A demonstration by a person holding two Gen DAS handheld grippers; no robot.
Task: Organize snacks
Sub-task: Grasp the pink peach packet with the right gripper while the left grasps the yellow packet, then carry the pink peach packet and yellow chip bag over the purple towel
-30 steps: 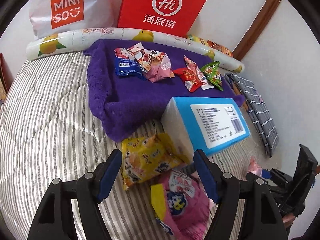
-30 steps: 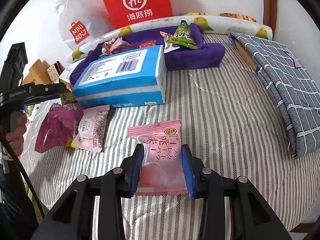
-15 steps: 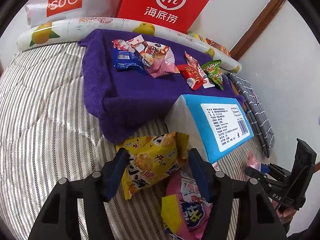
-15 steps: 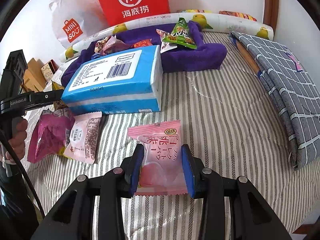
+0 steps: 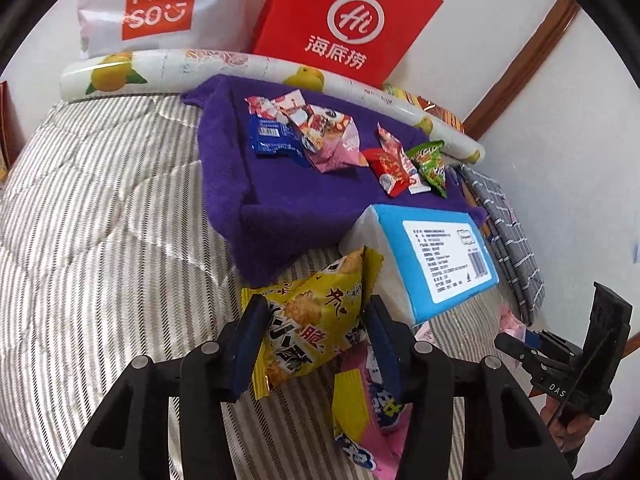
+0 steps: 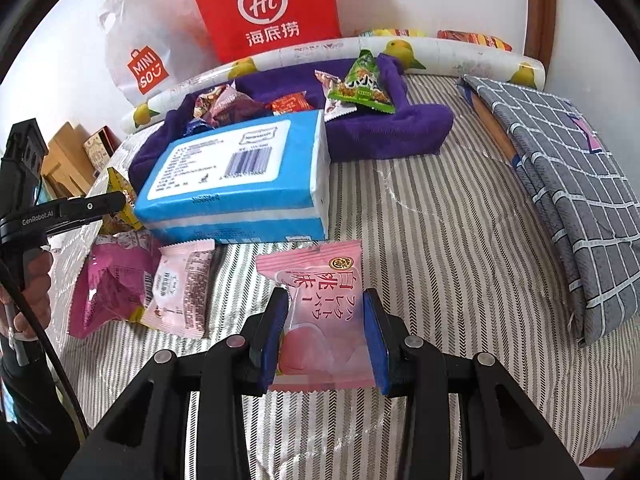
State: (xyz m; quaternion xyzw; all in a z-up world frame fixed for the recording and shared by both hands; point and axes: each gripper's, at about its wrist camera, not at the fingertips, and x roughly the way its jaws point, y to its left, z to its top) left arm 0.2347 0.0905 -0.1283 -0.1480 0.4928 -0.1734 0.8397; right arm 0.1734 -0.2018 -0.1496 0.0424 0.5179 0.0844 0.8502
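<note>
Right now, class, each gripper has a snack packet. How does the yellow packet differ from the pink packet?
1. The yellow packet has bold black lettering; the pink packet is pale, with red lettering and a gold seal.
2. The yellow packet looks puffy and crumpled; the pink packet lies flatter and smoother.
3. The yellow packet sits in the left gripper, the pink packet in the right gripper.

Both are sealed, with crimped edges, and pinched between blue pads.

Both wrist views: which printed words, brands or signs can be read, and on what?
"MINISO": white plastic bag.
"Hi 海底捞": red paper bag.
"GenRobot.AI": left tongs.
"DAS": right tongs.
"白桃": pink snack packet.
"脆": yellow snack packet.
Blue tissue pack label: too small.
</note>
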